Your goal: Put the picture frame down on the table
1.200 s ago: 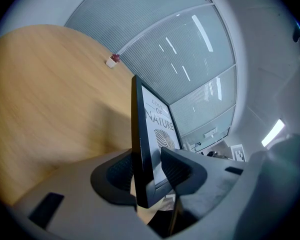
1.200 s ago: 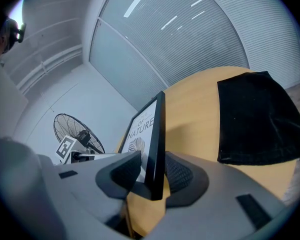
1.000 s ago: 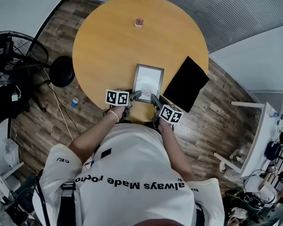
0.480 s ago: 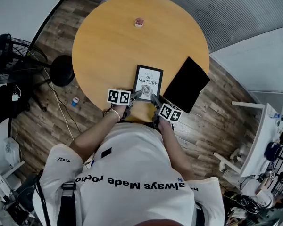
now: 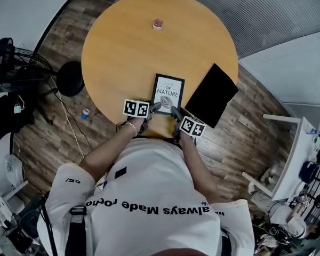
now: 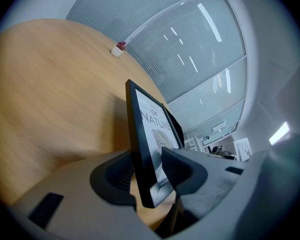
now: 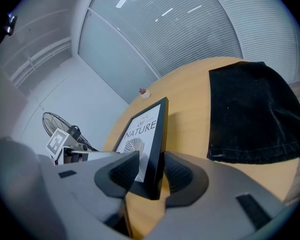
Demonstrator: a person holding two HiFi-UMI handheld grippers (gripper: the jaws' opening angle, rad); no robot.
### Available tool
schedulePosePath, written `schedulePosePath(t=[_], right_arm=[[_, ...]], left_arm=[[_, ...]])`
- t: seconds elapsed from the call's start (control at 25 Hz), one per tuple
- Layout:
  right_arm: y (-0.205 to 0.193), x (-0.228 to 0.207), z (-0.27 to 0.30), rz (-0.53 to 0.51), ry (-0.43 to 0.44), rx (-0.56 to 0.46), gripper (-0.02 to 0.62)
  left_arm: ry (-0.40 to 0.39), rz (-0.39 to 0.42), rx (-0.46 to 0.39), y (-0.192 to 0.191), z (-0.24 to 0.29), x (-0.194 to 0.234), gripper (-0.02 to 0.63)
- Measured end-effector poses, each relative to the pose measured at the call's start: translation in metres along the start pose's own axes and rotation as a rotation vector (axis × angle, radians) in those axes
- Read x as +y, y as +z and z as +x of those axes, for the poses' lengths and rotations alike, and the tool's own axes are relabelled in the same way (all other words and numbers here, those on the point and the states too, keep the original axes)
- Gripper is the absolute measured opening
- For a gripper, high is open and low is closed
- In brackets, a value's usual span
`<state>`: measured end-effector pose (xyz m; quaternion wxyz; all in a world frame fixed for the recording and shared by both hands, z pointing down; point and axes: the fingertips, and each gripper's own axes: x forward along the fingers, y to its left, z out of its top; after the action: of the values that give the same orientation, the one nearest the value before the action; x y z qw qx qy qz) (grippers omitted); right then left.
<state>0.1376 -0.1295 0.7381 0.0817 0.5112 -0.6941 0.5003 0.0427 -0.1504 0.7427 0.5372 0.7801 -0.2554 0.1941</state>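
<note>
Setting picture frame [image 5: 167, 93] down at near edge of surface [image 5: 117, 47]. Left gripper [image 5: 155, 108] jaws clamp it. Right gripper [image 5: 173, 110] jaws have just been opening and sit loose around it. Next: release left, back both out.

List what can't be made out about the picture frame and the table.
1. Bottom edge of the picture frame: in the head view, covered by the left gripper and right gripper; contact with the table unclear.
2. Right gripper's hold: jaws have just been opening with the frame between them; pad contact unclear in the right gripper view.
3. Frame's back: turned away in every view.
4. Small object at the far rim: too small to name.
</note>
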Motion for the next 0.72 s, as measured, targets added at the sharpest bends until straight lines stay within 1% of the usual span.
schedulePosePath(t=[0.72], right_arm=[[-0.013, -0.013, 0.016, -0.001, -0.032, 0.052, 0.169]], left_arm=[[0.048, 0.007, 0.047, -0.007, 0.008, 0.017, 0.161]])
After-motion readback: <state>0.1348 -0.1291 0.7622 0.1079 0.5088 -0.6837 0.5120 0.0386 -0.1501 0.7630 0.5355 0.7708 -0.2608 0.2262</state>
